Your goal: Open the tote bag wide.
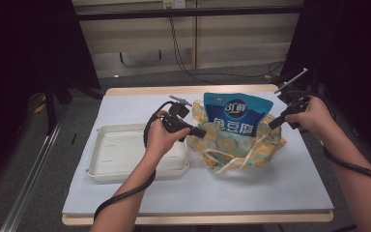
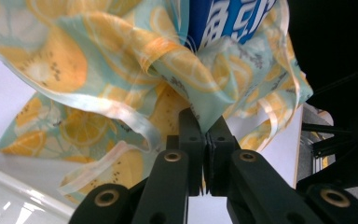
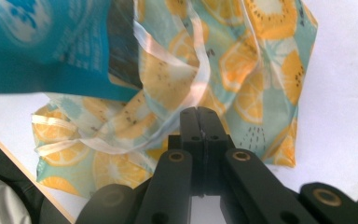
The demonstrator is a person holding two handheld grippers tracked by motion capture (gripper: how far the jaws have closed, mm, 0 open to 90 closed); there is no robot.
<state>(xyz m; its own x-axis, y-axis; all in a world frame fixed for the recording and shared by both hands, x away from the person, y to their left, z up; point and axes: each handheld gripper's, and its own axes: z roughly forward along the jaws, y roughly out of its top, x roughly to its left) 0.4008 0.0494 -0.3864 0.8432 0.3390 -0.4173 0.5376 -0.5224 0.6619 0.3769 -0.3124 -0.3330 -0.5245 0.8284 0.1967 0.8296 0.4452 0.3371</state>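
A cloth bag [image 1: 241, 145] printed with orange slices on pale blue lies at the middle of the table. A blue snack pouch [image 1: 236, 113] stands up out of its mouth. My left gripper [image 1: 204, 133] is at the bag's left rim. In the left gripper view the left gripper [image 2: 207, 128] is shut, with a fold of the bag [image 2: 121, 56] pinched between the jaw tips, below the pouch [image 2: 228, 18]. My right gripper [image 1: 272, 124] meets the bag's right rim. In the right gripper view the right gripper [image 3: 199, 114] is shut against the bag [image 3: 256, 74] where a cream handle strip runs in, with the pouch [image 3: 42, 46] at upper left.
A white shallow tray [image 1: 121, 150] sits on the table left of the bag, under my left forearm. A pale sheet [image 1: 270, 188] covers the tabletop, with bare room in front of the bag. Dark stands and cables flank the table.
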